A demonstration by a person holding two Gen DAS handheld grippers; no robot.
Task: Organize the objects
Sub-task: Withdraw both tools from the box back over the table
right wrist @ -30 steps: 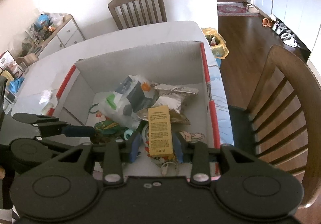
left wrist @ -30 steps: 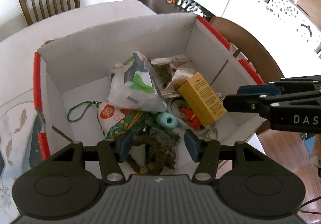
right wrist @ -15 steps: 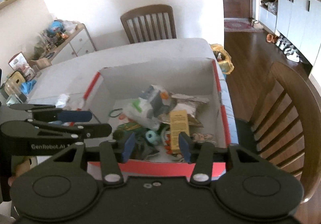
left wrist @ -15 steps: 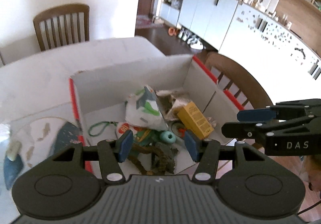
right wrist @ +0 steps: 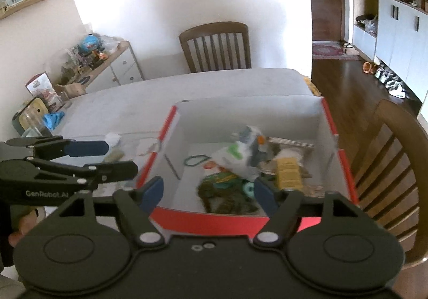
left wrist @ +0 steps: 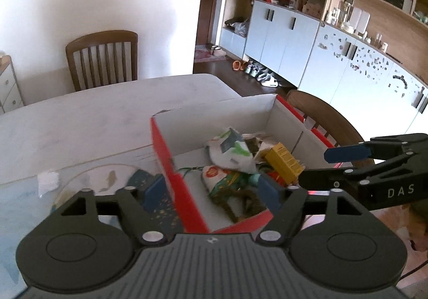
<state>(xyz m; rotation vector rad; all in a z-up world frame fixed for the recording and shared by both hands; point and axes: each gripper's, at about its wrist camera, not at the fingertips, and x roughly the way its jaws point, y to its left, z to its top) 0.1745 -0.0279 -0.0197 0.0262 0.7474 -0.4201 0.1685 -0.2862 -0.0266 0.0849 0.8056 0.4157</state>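
A red-and-white cardboard box [left wrist: 163, 149] [right wrist: 208, 218] stands on the table. In it lie a yellow carton [left wrist: 283, 162] [right wrist: 287, 176], a white-and-green bag [left wrist: 230, 151] [right wrist: 240, 154], a teal ring [right wrist: 248, 188], a green bead loop [right wrist: 196, 159] and a brown rope tangle [left wrist: 238, 202] [right wrist: 224, 197]. My left gripper [left wrist: 211, 192] [right wrist: 107, 158] hangs above the box's near left corner, its jaws opening with nothing gripped. At the near right side my right gripper [right wrist: 208, 192] [left wrist: 329, 165] hovers, jaws also opening and holding nothing.
Left of the box lie a crumpled white tissue [left wrist: 48, 181] [right wrist: 112, 138] and a painted fish mat [left wrist: 107, 178]. One wooden chair [left wrist: 103, 58] [right wrist: 216, 47] stands at the table's far side, another [right wrist: 388, 165] right of the box. A cluttered sideboard [right wrist: 107, 66] stands at the left wall.
Both grippers have drawn back and up from inside the box. The right gripper let go of the yellow carton, which now lies in the box. Both pairs of jaws have widened.
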